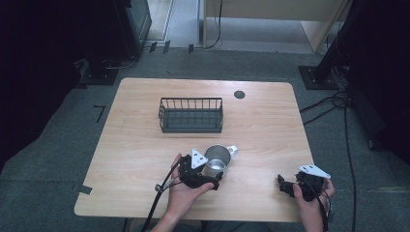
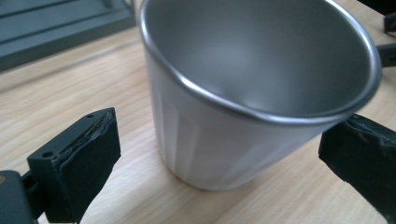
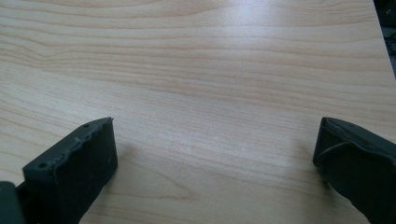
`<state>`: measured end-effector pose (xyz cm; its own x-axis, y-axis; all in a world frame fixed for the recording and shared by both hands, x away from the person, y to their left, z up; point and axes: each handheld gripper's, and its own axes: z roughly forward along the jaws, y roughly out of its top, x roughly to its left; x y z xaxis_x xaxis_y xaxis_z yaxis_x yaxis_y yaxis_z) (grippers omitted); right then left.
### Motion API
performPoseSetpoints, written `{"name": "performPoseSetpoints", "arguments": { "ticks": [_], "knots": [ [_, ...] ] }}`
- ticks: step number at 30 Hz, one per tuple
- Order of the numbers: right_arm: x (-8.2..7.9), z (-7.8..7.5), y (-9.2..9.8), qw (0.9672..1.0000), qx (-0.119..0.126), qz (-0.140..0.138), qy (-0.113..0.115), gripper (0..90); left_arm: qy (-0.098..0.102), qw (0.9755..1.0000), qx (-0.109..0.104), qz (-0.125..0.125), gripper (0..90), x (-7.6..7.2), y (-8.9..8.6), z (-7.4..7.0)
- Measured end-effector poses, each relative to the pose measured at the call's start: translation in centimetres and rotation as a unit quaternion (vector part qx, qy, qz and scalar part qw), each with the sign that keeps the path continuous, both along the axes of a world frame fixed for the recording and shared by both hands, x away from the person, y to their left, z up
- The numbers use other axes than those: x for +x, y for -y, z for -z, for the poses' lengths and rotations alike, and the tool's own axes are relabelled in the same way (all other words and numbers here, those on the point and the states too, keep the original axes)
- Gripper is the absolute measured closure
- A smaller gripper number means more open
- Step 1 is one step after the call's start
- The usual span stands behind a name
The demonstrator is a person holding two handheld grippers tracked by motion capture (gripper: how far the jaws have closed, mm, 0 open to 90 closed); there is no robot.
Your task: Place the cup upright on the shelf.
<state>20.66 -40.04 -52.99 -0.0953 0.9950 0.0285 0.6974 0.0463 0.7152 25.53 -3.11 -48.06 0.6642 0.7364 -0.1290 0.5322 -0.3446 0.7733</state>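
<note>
A steel cup [image 1: 220,155] with a side handle stands upright on the wooden table [image 1: 145,159], near the front middle. My left gripper [image 1: 209,171] is open around it. In the left gripper view the cup [image 2: 224,140] sits between the two black pads; the left pad [image 2: 84,158] is clear of its wall, and the right pad [image 2: 359,154] is close under its rim. My right gripper [image 1: 283,184] rests near the front right corner, open, with bare wood between its pads [image 3: 79,163].
A dark wire basket [image 1: 191,115] stands at the back middle of the table, and its base shows behind the cup as the basket [image 2: 56,23]. A black round grommet [image 1: 239,94] sits behind it. The table's right edge [image 3: 380,28] is close to my right gripper.
</note>
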Motion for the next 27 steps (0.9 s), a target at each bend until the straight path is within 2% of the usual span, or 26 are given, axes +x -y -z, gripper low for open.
{"name": "performPoseSetpoints", "arguments": {
  "ticks": [3,7,13,15,18,19,23,27],
  "knots": [
    [0.0,0.0,0.0,1.0,0.0,0.0,0.0,0.0,-0.004,1.0,-0.002,0.002,0.0,0.0,0.2,0.1],
    [0.0,0.0,0.0,1.0,0.0,0.0,0.0,0.0,-0.008,0.9999,-0.003,0.01,0.0,-0.1,1.5,0.4],
    [0.0,0.0,0.0,1.0,0.0,0.0,0.0,0.0,-0.01,0.9997,0.001,-0.021,0.0,0.7,2.3,0.7],
    [0.0,0.0,0.0,1.0,0.0,0.0,0.0,0.0,-0.012,0.9996,-0.003,-0.024,0.0,1.0,2.4,0.7],
    [0.0,0.0,0.0,1.0,0.0,0.0,0.0,0.0,-0.006,0.9998,0.001,-0.017,0.0,1.3,2.5,0.6],
    [0.0,0.0,0.0,1.0,0.0,0.0,0.0,0.0,-0.007,0.9999,0.002,-0.013,0.0,1.4,2.4,0.5],
    [0.0,0.0,0.0,1.0,0.0,0.0,0.0,0.0,-0.005,0.9997,0.009,-0.024,0.0,1.6,1.2,0.3],
    [0.0,0.0,0.0,1.0,0.0,0.0,0.0,0.0,0.003,0.999,-0.005,-0.043,0.0,1.8,-0.5,-0.1]
  ]
}}
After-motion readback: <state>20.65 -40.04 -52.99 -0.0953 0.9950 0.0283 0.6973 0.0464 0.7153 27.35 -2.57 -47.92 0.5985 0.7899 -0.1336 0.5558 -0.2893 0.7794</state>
